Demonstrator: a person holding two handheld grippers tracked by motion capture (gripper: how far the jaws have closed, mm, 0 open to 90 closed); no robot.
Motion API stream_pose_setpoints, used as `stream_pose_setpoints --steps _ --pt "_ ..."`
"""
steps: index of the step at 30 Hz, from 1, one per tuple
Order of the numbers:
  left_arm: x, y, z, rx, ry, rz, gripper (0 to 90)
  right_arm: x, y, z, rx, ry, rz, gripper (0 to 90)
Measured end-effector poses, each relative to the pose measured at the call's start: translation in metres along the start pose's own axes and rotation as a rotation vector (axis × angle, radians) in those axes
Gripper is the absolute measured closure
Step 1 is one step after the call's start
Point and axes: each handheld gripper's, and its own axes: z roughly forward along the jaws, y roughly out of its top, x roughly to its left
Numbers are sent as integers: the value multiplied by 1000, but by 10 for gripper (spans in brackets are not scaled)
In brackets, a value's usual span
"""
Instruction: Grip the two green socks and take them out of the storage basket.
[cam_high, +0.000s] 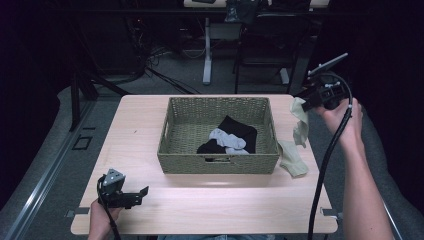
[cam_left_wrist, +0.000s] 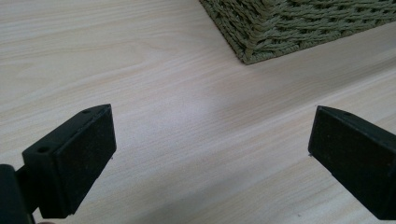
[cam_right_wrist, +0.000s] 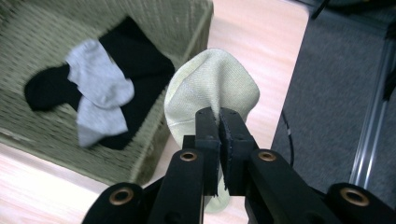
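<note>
Pale yellow-green knit sock (cam_right_wrist: 212, 88) is clamped in right gripper (cam_right_wrist: 219, 116); its hanging length is seen from above. Left gripper (cam_left_wrist: 210, 144) is held spread over bare wooden surface (cam_left_wrist: 187, 121).

The left claw (cam_left_wrist: 210, 154) stands wide open, its two black jaws rising from the lower left and lower right corners of the frame with nothing between them. One jaw's flat inner face shows at the lower left, the other's at the right edge. Behind them a pale wood-grain tabletop (cam_left_wrist: 154, 70) spreads across the frame. In the upper right, the corner of a woven olive-green basket (cam_left_wrist: 280, 28) rests on the tabletop, well apart from both jaws, casting a soft shadow below.
</note>
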Motion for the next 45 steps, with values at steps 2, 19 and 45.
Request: stream_pose_setpoints --steps 2,19,45 --pt "0 0 0 1 0 0 9 -6 -9 14 17 10 12 874" --pt "0 0 0 5 -4 0 9 -27 -63 120 119 72 106 872" --pt "-1 0 0 -4 -2 0 10 -11 -103 125 6 58 54 391"
